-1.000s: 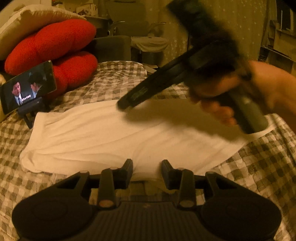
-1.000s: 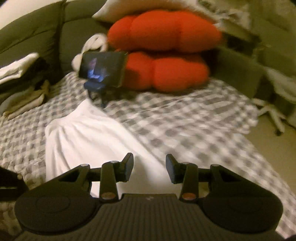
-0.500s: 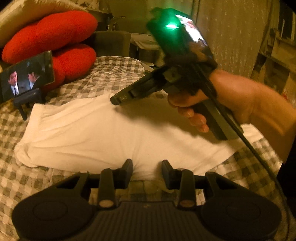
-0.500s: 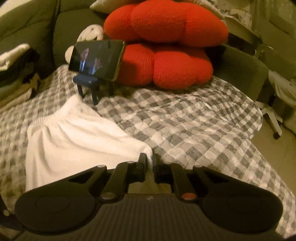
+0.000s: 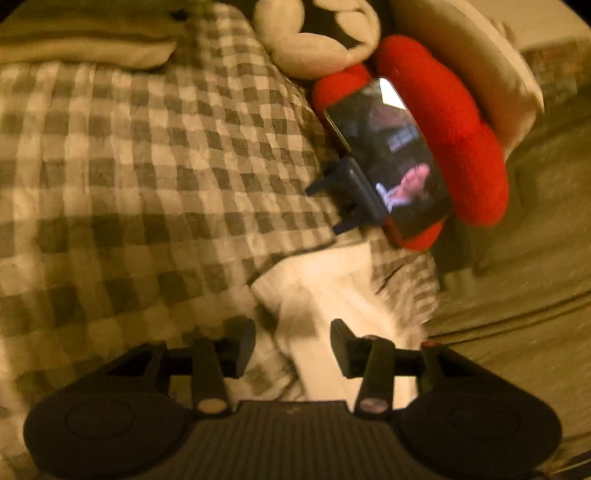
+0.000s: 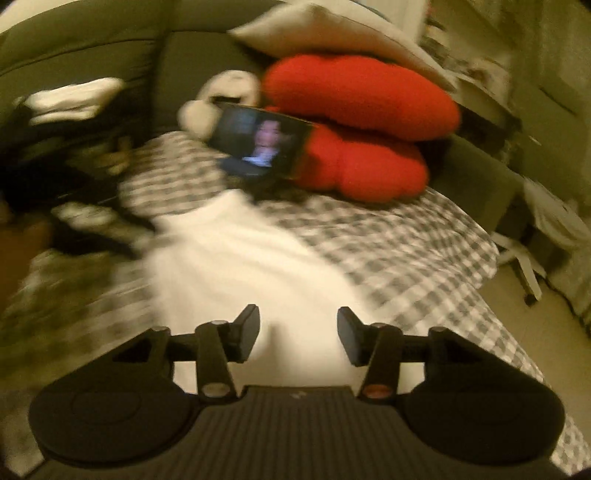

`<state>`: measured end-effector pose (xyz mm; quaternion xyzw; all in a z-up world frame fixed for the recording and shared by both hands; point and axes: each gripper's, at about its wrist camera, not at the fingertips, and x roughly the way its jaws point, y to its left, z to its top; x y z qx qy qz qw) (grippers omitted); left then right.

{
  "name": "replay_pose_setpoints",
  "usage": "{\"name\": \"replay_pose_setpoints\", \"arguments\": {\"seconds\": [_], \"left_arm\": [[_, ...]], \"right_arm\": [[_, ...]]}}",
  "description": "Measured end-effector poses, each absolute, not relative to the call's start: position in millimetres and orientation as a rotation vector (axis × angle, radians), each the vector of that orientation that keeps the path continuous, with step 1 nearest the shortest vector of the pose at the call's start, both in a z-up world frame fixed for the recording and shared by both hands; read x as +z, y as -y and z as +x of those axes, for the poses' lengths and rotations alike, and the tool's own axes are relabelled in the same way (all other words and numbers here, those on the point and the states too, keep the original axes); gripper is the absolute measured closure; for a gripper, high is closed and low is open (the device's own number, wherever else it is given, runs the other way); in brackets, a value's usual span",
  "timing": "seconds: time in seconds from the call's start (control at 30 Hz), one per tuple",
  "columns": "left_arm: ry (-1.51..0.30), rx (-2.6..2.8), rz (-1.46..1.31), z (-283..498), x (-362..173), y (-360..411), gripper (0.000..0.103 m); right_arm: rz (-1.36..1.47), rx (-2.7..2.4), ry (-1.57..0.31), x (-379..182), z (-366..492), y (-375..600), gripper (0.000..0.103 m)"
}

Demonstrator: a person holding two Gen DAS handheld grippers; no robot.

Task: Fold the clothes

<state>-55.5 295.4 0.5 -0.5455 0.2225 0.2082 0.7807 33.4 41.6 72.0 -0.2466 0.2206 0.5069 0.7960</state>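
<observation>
One white garment (image 6: 236,266) lies on the checked bedspread (image 6: 406,243). In the right wrist view it spreads from the gripper up toward 12 o'clock; in the left wrist view only a narrow strip of it (image 5: 325,295) shows, running from between the fingers toward 1 o'clock.

Two grippers are in use. The left gripper (image 5: 293,343) has its jaws parting, the cloth lying in the gap with neither pad pressing it. The right gripper (image 6: 298,334) is likewise opening above the white fabric, gripping nothing.

There is one phone (image 6: 264,142) on a small dark stand, its screen lit; no writing on it can be read through the blur. Behind it sit one red cushion (image 6: 362,125), one pale pillow (image 6: 332,33) and one pale plush toy (image 5: 314,40).

Only the right view shows a white chair base (image 6: 521,258) at 3 o'clock and piled clothing (image 6: 70,99) at 10 o'clock.
</observation>
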Motion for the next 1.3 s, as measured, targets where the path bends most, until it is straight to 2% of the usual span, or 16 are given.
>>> {"name": "replay_pose_setpoints", "arguments": {"seconds": [0.07,0.13,0.33,0.4,0.43,0.47,0.5,0.57,0.83,1.0,1.13,1.23,1.3], "left_arm": [[-0.444,0.451,-1.147,-54.8,5.9,-294.6,0.039],[-0.428,0.426,-1.096,-47.7,11.7,-291.9,0.034],[-0.437,0.433,-1.149,-37.6,-1.7,-301.7,0.034],[-0.422,0.446,-1.185,-36.8,-7.7,-306.4,0.035],[-0.417,0.447,-1.184,-35.1,-9.4,-308.3,0.041],[-0.431,0.448,-1.156,-31.1,-9.7,-308.8,0.064],[-0.457,0.451,-1.118,-26.4,-9.6,-308.7,0.076],[-0.465,0.453,-1.118,-24.2,-11.8,-312.1,0.085],[-0.381,0.453,-1.024,-32.3,4.4,-315.5,0.09],[-0.471,0.497,-0.987,-28.1,-2.9,-315.9,0.089],[-0.474,0.543,-0.855,-26.3,5.7,-309.7,0.083],[-0.457,0.584,-0.785,-28.4,13.3,-307.9,0.075],[-0.438,0.589,-0.752,-30.3,18.7,-305.0,0.075]], "right_arm": [[-0.535,1.124,-0.468,70.3,13.1,-32.8,0.05],[-0.544,1.151,-0.461,65.7,-4.7,-25.8,0.05],[-0.668,1.106,-0.512,31.1,-15.4,-27.9,0.051],[-0.672,1.113,-0.496,26.7,-14.6,-25.6,0.057],[-0.666,1.13,-0.5,26.6,-13.8,-25.2,0.07],[-0.681,1.128,-0.491,26.4,-14.7,-25.9,0.09],[-0.707,1.116,-0.475,26.3,-16.4,-27.0,0.099],[-0.727,1.108,-0.452,27.6,-18.4,-27.2,0.099],[-0.587,1.168,-0.435,50.0,-15.0,-6.6,0.099],[-0.658,1.194,-0.503,30.6,-16.3,-14.5,0.098],[-0.656,1.21,-0.522,30.7,-12.9,-14.9,0.098],[-0.656,1.208,-0.521,28.0,-12.5,-15.0,0.097],[-0.639,1.204,-0.529,29.3,-12.5,-15.1,0.091]]}}
